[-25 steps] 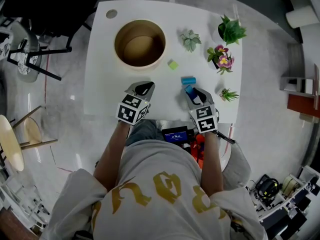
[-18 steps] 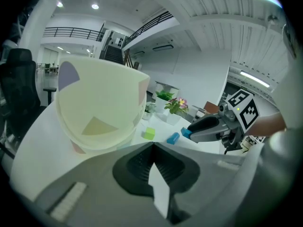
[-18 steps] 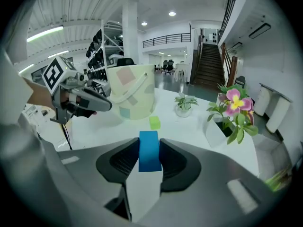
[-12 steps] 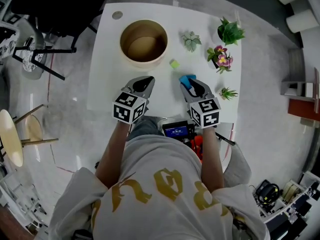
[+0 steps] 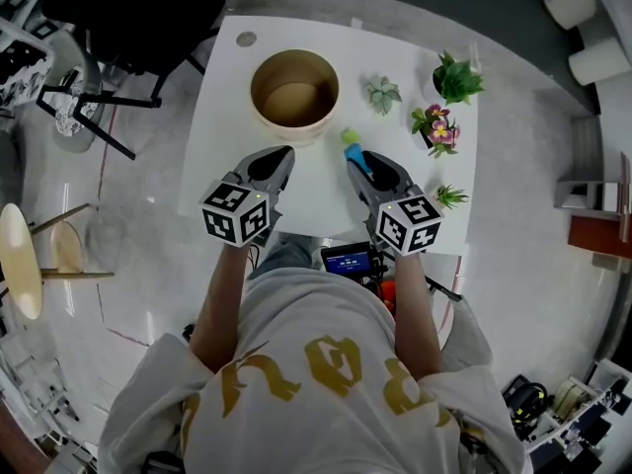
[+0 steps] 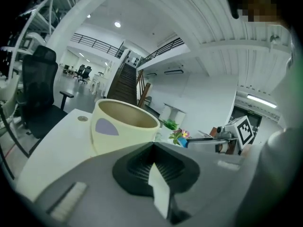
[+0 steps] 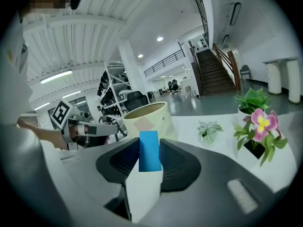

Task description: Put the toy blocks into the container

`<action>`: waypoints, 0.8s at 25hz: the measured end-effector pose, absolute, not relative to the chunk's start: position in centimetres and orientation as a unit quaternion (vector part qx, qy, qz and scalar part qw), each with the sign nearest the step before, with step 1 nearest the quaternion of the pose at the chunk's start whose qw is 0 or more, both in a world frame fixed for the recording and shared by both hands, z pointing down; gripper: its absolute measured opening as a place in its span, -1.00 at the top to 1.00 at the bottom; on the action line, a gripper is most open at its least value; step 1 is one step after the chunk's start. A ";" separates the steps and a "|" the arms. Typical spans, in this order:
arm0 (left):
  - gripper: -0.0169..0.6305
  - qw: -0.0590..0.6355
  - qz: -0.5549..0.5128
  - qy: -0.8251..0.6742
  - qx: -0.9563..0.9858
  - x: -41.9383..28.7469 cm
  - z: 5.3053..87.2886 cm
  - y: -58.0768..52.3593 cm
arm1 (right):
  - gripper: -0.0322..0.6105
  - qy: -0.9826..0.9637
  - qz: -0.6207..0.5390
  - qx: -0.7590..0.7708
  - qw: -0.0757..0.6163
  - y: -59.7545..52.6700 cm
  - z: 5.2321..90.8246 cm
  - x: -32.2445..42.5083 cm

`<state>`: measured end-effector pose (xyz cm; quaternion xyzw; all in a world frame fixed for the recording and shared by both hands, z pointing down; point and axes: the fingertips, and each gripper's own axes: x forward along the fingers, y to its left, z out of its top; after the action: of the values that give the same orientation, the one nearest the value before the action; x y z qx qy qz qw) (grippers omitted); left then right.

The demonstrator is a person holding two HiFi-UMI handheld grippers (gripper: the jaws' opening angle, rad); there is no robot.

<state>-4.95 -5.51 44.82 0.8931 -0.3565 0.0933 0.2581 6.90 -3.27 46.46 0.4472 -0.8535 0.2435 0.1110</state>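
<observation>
**Blue block pinched, green one waits**

Head view: I count two blocks. The blue block (image 5: 355,155) is in my right claw (image 5: 356,158), over the table (image 5: 222,117) and near the tub (image 5: 293,124). The green block (image 5: 349,136) lies on the table just beside the tub. There is one tub, and I see nothing in it. Four plants (image 5: 456,77) stand on the right side. My left claw (image 5: 280,156) hangs near the tub too.

Left gripper view: the jaws are pressed together with nothing between them. The tub is right ahead.

Right gripper view: the jaws pinch the blue block (image 7: 148,150) on its two flat sides, and its top pokes out. I think it is small, hard and light. It looks smooth, so it could slip. A hold on the flat sides, near the middle, looks best to me.
</observation>
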 end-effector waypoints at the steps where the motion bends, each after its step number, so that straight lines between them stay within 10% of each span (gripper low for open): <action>1: 0.94 0.255 0.084 -0.356 0.895 -5.1 44.3 -5.6 | 0.41 -0.857 0.235 0.444 0.116 -3.5 46.2 6.6; 20: 0.95 0.212 0.039 -0.412 0.885 -9.0 39.5 -9.5 | 0.41 -0.871 0.188 0.449 0.067 -9.3 40.1 2.8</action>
<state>-9.05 -9.46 39.48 0.8855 -0.4119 0.0388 0.2116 2.76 -9.30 40.14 0.4486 -0.8712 0.1880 0.0675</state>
